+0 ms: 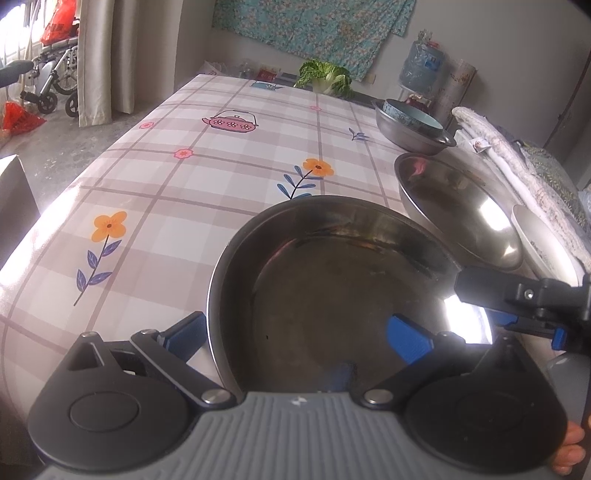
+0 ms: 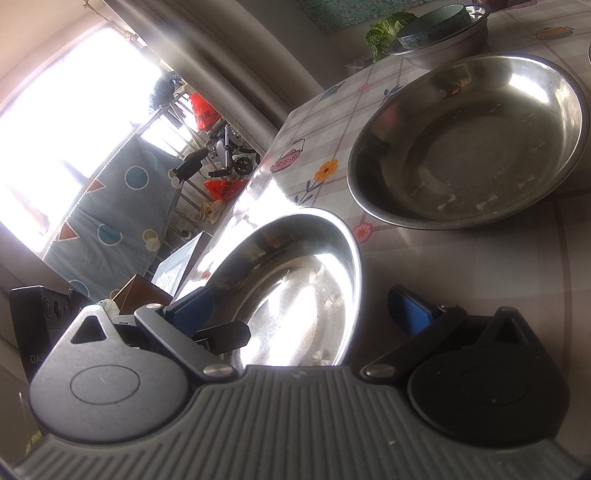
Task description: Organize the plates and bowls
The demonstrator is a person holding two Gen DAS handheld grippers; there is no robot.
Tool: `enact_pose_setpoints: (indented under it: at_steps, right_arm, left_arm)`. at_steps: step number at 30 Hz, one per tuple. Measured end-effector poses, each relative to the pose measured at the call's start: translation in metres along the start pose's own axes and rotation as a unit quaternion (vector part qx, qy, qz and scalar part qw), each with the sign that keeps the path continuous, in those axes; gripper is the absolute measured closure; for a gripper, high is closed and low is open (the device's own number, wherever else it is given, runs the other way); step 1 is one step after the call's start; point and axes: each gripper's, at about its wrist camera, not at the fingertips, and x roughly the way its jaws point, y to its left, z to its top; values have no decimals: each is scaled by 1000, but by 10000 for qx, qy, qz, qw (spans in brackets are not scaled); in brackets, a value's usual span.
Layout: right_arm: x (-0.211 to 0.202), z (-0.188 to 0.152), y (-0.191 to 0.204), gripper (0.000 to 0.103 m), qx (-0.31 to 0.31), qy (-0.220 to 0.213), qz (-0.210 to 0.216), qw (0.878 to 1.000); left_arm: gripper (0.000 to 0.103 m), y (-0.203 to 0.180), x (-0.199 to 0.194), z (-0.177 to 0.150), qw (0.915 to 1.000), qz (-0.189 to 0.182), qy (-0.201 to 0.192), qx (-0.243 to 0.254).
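A shallow steel dish (image 1: 332, 280) sits close in front on the checked tablecloth (image 1: 177, 177). My left gripper (image 1: 297, 338) is open and straddles the dish's near left rim, one pad outside and one inside. My right gripper (image 2: 301, 314) is open too, and the same dish (image 2: 295, 288) has its right rim between the fingers. From the right, that gripper's finger (image 1: 480, 291) reaches over the dish's edge. A second steel dish (image 1: 458, 206) (image 2: 469, 140) lies just beyond. Farther back, a steel basin (image 1: 410, 140) (image 2: 454, 40) holds a blue-green bowl (image 1: 410, 116) (image 2: 428, 26).
A white plate (image 1: 543, 240) lies at the right by folded cloth (image 1: 517, 173). A cabbage (image 1: 325, 77) sits at the table's far end, with a water jug (image 1: 421, 66) behind it. The table's left edge drops to the floor, where a wheelchair (image 1: 55, 81) stands.
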Motion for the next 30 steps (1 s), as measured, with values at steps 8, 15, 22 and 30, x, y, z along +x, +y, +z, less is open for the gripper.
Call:
enact_pose_setpoints:
  at_steps: [8,15,22,30]
  right_arm:
    - [0,0,0,1,6,6,7,10000]
    - [0,0,0,1,3,6,6,10000]
    - [0,0,0,1,-7,15,-7,10000]
    - [-1,1,7,3,-160,79,-287,9994]
  left_arm:
    - [0,-6,2,0,9997,144,56,165]
    - [0,-4,1,0,9999,100,20,70]
    - [0,-3,-1,-2,9999,89,-60,31]
    - [3,0,-5,-3,9999,20,-143,-63]
